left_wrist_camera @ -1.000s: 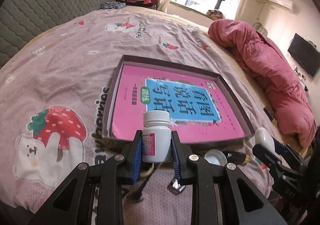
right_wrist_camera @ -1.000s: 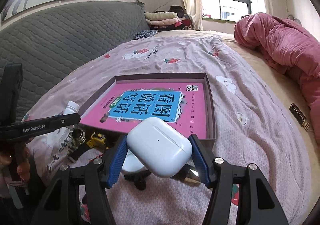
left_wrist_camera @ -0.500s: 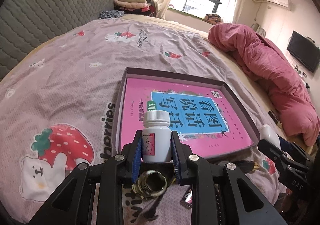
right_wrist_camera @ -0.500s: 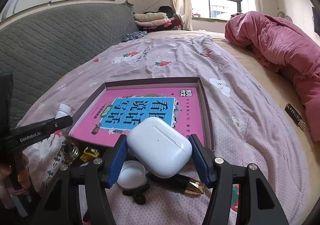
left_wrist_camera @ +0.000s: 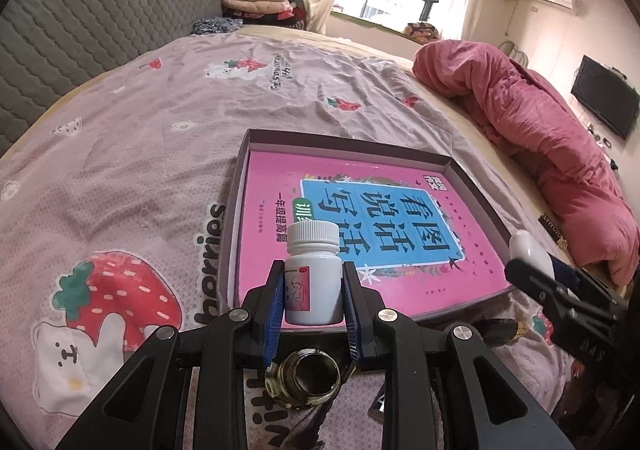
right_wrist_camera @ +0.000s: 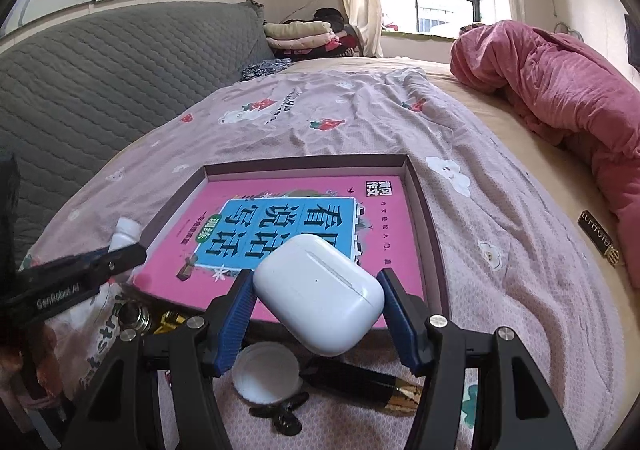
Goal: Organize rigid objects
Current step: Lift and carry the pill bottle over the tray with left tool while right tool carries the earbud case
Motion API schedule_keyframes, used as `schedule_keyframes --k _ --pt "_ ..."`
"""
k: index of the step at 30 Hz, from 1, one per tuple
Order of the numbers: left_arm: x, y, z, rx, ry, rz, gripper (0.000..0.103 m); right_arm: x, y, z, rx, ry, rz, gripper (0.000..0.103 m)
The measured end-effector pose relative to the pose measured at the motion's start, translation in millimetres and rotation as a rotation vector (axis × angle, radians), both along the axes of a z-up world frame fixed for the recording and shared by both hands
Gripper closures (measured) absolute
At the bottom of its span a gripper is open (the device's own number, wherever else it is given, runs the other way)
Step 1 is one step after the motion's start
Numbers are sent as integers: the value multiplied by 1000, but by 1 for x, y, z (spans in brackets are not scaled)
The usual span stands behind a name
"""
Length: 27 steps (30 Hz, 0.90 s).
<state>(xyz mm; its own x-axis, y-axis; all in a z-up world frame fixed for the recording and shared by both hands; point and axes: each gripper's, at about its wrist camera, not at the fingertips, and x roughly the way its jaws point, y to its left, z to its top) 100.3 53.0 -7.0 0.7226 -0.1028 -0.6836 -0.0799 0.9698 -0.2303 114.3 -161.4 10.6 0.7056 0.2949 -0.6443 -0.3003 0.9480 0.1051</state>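
My left gripper (left_wrist_camera: 313, 294) is shut on a white pill bottle (left_wrist_camera: 313, 276), held upright just above the near edge of a shallow purple box (left_wrist_camera: 344, 140). A pink book (left_wrist_camera: 400, 242) lies flat in the box. My right gripper (right_wrist_camera: 319, 308) is shut on a white earbud case (right_wrist_camera: 320, 292), held tilted above the box's near edge (right_wrist_camera: 426, 209). The left gripper shows at the left of the right wrist view (right_wrist_camera: 96, 270), with the bottle's cap (right_wrist_camera: 126, 230) above it. The earbud case shows at the right of the left wrist view (left_wrist_camera: 528, 248).
On the pink strawberry bedsheet (left_wrist_camera: 120, 153) in front of the box lie a small glass jar (left_wrist_camera: 306, 378), a white round lid (right_wrist_camera: 268, 378), a black and gold pen-like tube (right_wrist_camera: 360, 380) and a small black piece (right_wrist_camera: 282, 412). A red quilt (right_wrist_camera: 560, 89) lies to the right. A grey headboard (right_wrist_camera: 100, 81) rises at the left.
Both grippers have moved back and lower toward the box's near edge while keeping their grip. The glass jar, lid and black tube have come into view beneath them.
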Motion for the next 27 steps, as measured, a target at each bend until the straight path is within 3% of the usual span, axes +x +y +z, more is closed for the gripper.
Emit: schedule_keyframes --k 13,27 --pt "19 10 -4 -27 -10 51 76 12 -1 -6 -8 17 -13 41" --pt "35 3 -21 -2 33 18 76 26 1 -25 -52 52 -38 42"
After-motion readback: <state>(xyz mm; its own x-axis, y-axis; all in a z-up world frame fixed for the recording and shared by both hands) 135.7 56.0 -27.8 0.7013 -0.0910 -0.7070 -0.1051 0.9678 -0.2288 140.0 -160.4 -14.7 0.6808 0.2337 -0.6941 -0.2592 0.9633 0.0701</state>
